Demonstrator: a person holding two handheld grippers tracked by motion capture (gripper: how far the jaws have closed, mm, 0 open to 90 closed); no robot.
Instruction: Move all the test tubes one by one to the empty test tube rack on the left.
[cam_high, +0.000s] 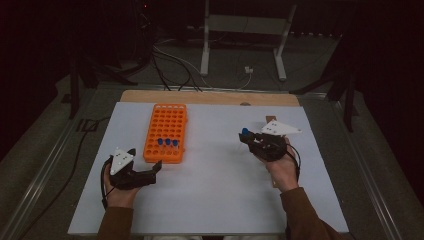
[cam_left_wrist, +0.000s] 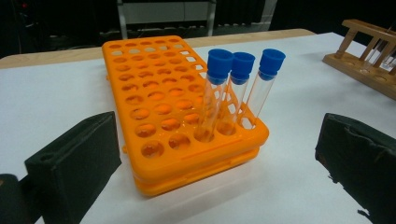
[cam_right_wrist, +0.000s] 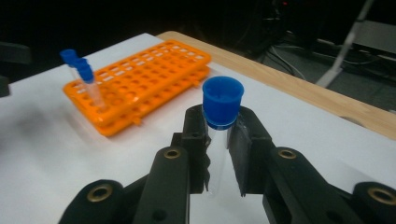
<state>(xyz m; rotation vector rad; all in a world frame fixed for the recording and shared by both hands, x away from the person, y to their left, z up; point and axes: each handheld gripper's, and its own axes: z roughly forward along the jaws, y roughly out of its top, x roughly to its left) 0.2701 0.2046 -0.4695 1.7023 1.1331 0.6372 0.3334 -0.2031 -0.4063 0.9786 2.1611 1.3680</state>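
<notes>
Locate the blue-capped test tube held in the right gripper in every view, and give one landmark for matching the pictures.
High view: the held test tube shows as a blue cap right of centre, at the tip of the right gripper.
Left gripper view: not in it.
Right gripper view: centre, upright, clamped between the two black jaws.
Shared landmark: the orange tube rack, with three blue-capped tubes standing in it.

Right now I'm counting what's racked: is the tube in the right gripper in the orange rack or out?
Out. The tube stands upright, clamped in the right gripper, above the white table, apart from the orange rack.
</notes>
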